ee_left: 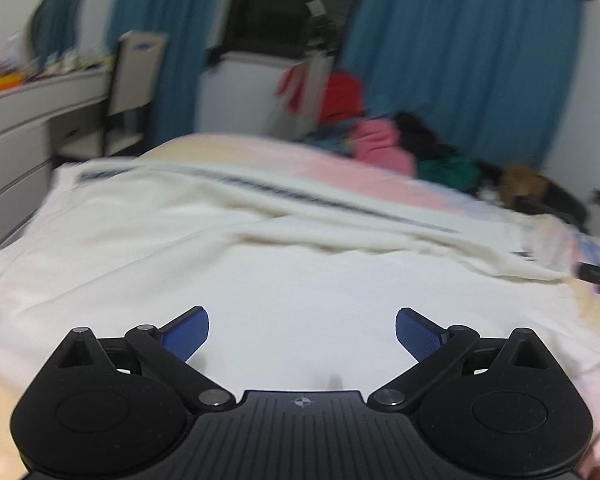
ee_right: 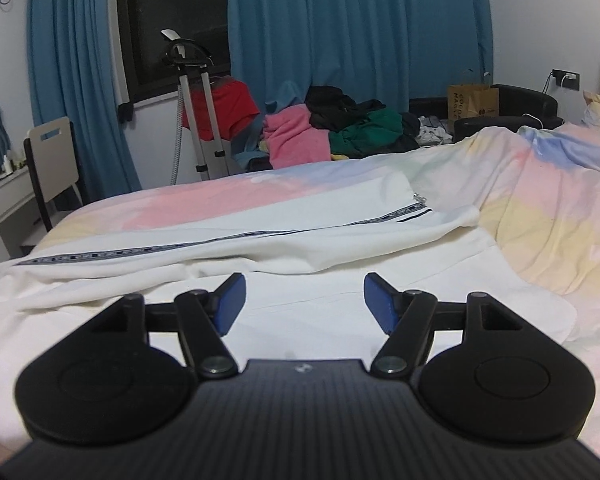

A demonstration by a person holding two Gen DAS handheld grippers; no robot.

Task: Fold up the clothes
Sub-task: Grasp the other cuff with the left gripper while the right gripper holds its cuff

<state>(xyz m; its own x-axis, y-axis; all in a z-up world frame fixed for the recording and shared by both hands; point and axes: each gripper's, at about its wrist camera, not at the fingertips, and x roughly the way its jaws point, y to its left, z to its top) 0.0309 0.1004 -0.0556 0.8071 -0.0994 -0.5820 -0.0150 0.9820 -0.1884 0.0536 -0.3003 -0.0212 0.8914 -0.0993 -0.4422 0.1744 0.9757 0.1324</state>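
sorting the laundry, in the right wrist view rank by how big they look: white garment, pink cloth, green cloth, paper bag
1. white garment, though it lies nearest the camera
2. pink cloth
3. green cloth
4. paper bag

Pink and green look close in size.

Blue curtains (ee_right: 352, 40) flank a dark window (ee_right: 172, 24) on the far white wall. A bed (ee_right: 540, 216) under pastel bedding fills the near ground. A chair (ee_right: 54, 160) and white dresser (ee_left: 16, 136) stand far left.
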